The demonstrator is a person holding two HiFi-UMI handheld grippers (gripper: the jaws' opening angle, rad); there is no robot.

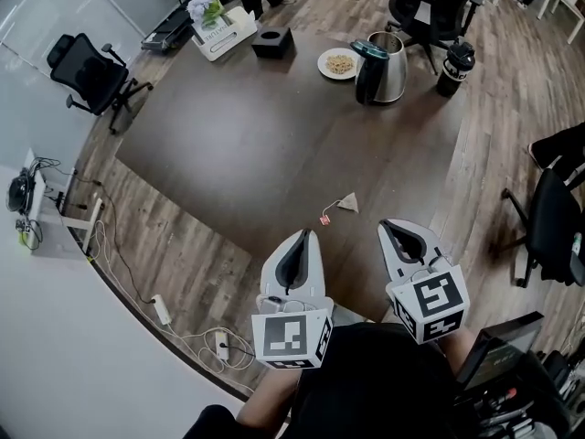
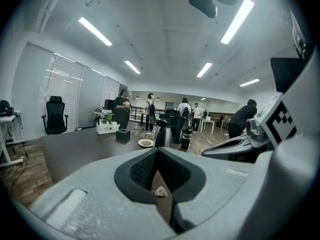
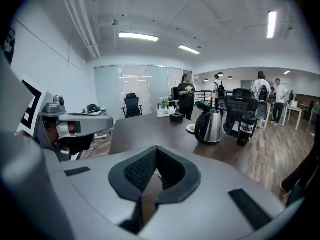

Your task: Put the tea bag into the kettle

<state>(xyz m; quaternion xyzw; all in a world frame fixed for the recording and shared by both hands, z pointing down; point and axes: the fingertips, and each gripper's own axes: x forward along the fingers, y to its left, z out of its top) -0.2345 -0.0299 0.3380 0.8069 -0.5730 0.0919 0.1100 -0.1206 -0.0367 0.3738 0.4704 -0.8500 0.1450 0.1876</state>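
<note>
Seen from above, I hold my left gripper (image 1: 306, 236) and my right gripper (image 1: 388, 227) side by side at the near, 6 o'clock edge of a dark table (image 1: 256, 144). Each gripper's jaws are pressed together at the tips and pinch nothing.

The tea bag (image 1: 347, 202) lies on the table just beyond the grippers, toward 12 o'clock and between the two, touching neither. Its string runs to a small red tag (image 1: 324, 219) at its 8 o'clock.

The kettle (image 1: 379, 67), with its lid tipped up, stands near the far edge, at about 1 o'clock from the tea bag and well apart from it. A plate (image 1: 340, 63) of food sits just beside the kettle at its 9 o'clock. A dark bottle (image 1: 454, 69) stands at its 3 o'clock.
</note>
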